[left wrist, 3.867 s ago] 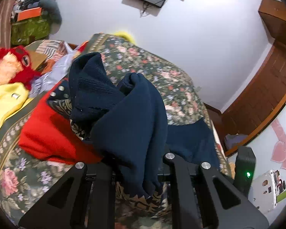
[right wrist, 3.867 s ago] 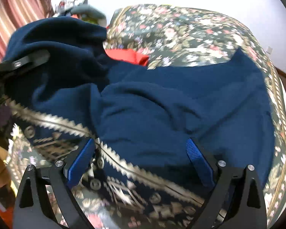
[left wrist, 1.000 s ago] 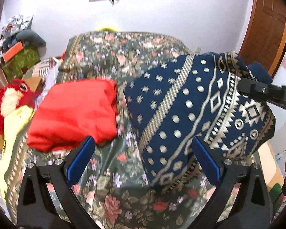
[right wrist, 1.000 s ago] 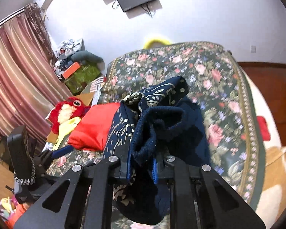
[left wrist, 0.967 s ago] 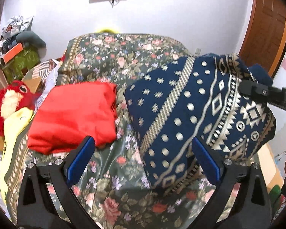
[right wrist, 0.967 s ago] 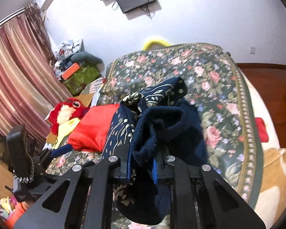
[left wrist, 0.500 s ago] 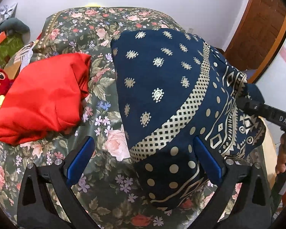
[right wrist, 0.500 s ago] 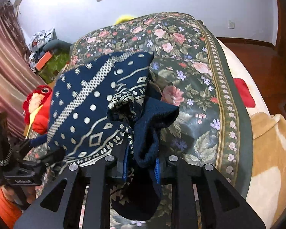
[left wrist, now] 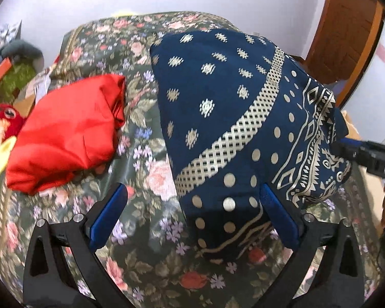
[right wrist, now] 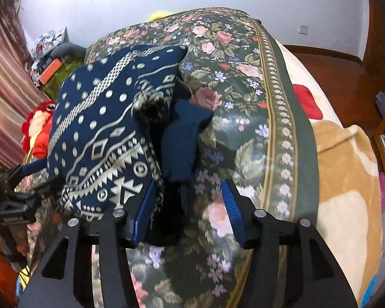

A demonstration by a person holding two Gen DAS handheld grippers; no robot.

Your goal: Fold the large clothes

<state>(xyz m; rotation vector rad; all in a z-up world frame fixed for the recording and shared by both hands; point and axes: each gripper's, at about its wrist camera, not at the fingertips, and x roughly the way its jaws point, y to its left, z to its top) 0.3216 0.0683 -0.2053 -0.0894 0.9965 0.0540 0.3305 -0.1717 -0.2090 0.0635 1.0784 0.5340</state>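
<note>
Floral bedspread [left wrist: 146,151] holds one navy patterned garment [left wrist: 233,118], one folded red garment [left wrist: 64,138]

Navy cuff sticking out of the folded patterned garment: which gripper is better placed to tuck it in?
Right. The right gripper, its jaws just opening, has the cuff loose between them; the open left gripper is at the garment's far side.
</note>
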